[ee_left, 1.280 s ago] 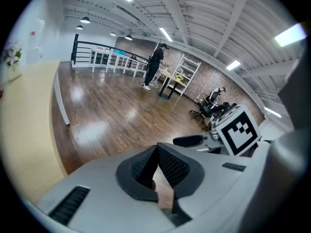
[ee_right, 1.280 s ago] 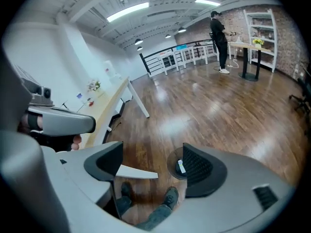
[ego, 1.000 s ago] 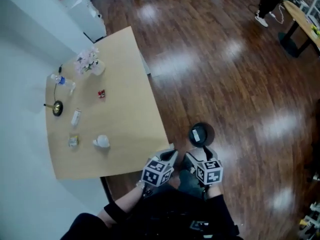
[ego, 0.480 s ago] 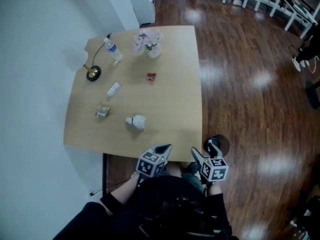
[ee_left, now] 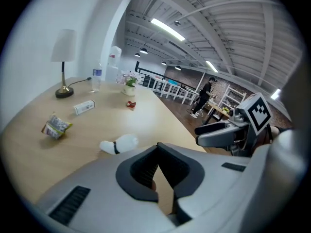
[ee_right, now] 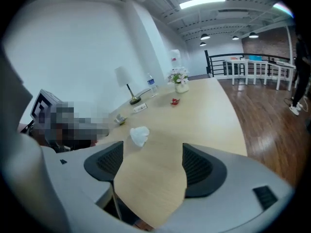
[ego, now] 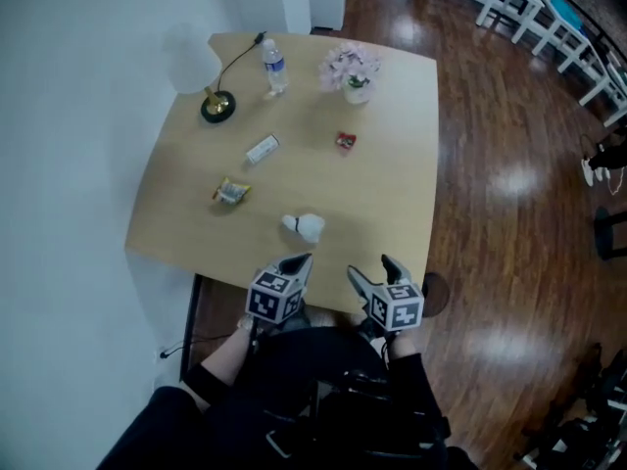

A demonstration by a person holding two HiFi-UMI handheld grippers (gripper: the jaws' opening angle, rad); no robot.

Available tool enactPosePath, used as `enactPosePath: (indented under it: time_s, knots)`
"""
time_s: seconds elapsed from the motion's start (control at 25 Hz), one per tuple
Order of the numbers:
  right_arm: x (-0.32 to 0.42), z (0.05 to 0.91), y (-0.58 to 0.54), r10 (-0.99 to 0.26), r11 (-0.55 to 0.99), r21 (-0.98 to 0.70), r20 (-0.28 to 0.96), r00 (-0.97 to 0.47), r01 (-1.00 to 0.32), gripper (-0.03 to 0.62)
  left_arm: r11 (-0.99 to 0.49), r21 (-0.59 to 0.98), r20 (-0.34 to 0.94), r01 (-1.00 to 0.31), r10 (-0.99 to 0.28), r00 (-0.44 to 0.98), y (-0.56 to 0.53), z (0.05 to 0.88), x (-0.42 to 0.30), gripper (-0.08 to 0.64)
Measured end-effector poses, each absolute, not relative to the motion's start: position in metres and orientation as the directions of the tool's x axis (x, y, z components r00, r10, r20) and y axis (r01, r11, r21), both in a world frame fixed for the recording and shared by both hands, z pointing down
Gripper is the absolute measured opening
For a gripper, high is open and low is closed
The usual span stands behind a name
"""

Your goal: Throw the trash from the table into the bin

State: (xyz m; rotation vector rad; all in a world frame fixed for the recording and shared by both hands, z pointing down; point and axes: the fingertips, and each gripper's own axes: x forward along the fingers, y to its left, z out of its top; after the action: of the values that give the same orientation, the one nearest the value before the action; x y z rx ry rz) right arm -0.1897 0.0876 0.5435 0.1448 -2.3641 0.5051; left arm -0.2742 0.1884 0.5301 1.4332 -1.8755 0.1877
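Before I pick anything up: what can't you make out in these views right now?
- Bin: head view, mostly hidden behind the right hand-held gripper and table edge; contents unseen.
- Small red item: too small to identify, all views.
- White box: head view, print too small to read.
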Motion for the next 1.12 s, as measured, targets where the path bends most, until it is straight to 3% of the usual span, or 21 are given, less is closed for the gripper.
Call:
enactPosePath:
  time_s: [0.48, 0.68, 0.88, 0.92, 0.96, 1.12]
  knots:
    - [-0.344, 0.593, 0.149, 0.121, 0.984, -0.177, 0.739, -0.662, -0.018, 0.390, 0.466, 0.330, 0.628, -0.821, -0.757, -0.178, 0.248, 0.553, -0.376, 0.002]
    - [-0.371, 0.620, 0.158, 0.093, 0.996, -0.075, 0.793, -0.602, 0.055, 0.390, 0.484, 0.344, 0.631, -0.805, -0.754, -0.183, 0.259, 0.561, -0.387, 0.002]
    - [-0.374, 0.651, 0.167, 0.096, 0.995, -0.077, 0.836, -0.541, 0.058, 0.388, 0.477, 0.347, 0.641, -0.808, -0.749, -0.167, 0.260, 0.574, -0.394, 0.002]
    - [-0.372, 0.655, 0.167, 0.086, 0.996, -0.069, 0.840, -0.536, 0.052, 0.356, 0.476, 0.346, 0.644, -0.808, -0.747, -0.165, 0.260, 0.576, -0.394, 0.002]
    - [-0.370, 0.657, 0.166, 0.076, 0.997, -0.061, 0.841, -0.536, 0.045, 0.284, 0.476, 0.346, 0.646, -0.808, -0.746, -0.163, 0.260, 0.576, -0.394, 0.002]
    - [-0.367, 0.660, 0.162, 0.047, 0.999, -0.048, 0.833, -0.551, 0.012, 0.227, 0.473, 0.345, 0.649, -0.811, -0.745, -0.158, 0.259, 0.578, -0.394, 0.002]
